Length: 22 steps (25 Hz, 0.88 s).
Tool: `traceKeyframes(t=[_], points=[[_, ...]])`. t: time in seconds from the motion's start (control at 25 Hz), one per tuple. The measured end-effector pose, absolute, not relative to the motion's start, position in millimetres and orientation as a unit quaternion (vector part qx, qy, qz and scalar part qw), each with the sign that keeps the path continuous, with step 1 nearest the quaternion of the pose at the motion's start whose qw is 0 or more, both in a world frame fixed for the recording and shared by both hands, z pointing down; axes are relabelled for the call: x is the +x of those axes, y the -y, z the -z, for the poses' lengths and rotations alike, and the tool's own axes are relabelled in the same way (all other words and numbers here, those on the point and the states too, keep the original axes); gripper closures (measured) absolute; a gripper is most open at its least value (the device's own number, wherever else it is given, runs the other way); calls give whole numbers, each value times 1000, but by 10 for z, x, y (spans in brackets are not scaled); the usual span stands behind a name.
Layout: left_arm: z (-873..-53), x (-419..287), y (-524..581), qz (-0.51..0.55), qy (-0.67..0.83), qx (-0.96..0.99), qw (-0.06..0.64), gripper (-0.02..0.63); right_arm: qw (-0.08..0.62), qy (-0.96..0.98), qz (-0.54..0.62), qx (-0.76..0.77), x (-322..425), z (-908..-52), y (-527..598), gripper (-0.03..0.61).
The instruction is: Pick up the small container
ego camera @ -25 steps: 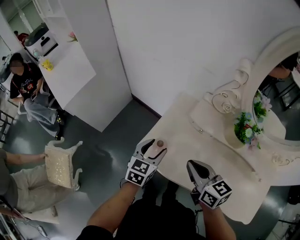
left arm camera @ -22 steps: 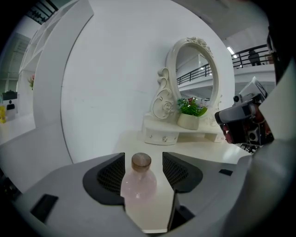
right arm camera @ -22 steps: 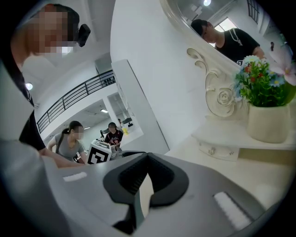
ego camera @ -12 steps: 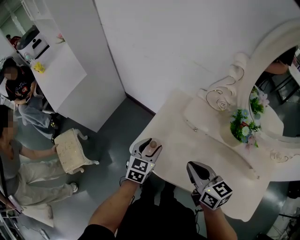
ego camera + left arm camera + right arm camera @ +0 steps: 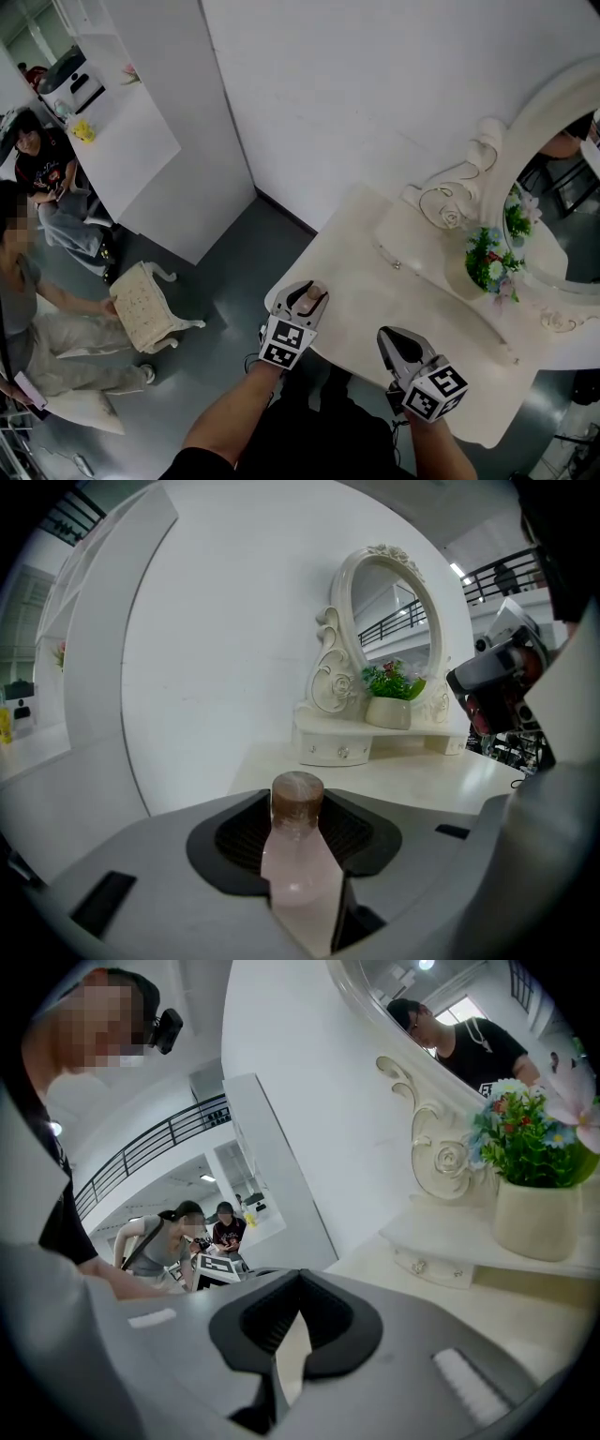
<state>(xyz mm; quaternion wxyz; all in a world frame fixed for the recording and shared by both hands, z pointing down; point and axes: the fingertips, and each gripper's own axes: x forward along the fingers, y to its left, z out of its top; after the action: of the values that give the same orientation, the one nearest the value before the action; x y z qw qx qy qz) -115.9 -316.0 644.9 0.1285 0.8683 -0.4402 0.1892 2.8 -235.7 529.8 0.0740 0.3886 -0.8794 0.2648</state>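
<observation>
Task thing: a small pale-pink translucent bottle-shaped container with a round brown cap point(image 5: 298, 860). It stands upright on the cream-white desk point(image 5: 375, 300), close to the desk's edge, low and just left of centre in the head view.

Left hand-held gripper: the grey hand-held gripper with the square-marker cube point(image 5: 304, 298) sits right at that edge of the desk. Its jaws have just been closing with the container between them. In its own view the dark pads look to be pinching the container on both sides, with the brown cap showing between them.

Right hand-held gripper: the matching hand-held gripper point(image 5: 397, 343) hangs over the near side of the desk, lower right of centre. Its jaws are pressed together at the tips with nothing between them, and it is well apart from the container.

Step in hand: the grasp itself, by my reckoning. The container seems to rest on the desk, so the pick-up is not yet done.

Next move: I'd say it calls for a firm squeeze, then a straight lift that keeps the container upright. The smooth body could slip or tilt in a loose pinch.

Surroundings: an ornate white oval mirror point(image 5: 511, 141) and a pale pot of green and pink flowers point(image 5: 487, 264) stand at the right of the head view, well clear of the grasp.
</observation>
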Motion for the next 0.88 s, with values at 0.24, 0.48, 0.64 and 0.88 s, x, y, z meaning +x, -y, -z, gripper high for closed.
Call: traceKeyframes(t=[0.24,0.48,0.64,0.88], points=[[-6470,-1137,3148,-178,436,874,119,459,76,885,-258,380,-82,-5250,2348,568],[-6454,-1123,3178,-177,425,879,127,447,81,885,-257,380,-100,-5219,2291,568],[-6444,-1104,3195,-175,425,879,129,453,82,883,-258,383,-81,-5218,2263,568],[-6430,-1106,3169,-185,423,876,136,469,80,881,-259,387,-83,-5203,2221,569]])
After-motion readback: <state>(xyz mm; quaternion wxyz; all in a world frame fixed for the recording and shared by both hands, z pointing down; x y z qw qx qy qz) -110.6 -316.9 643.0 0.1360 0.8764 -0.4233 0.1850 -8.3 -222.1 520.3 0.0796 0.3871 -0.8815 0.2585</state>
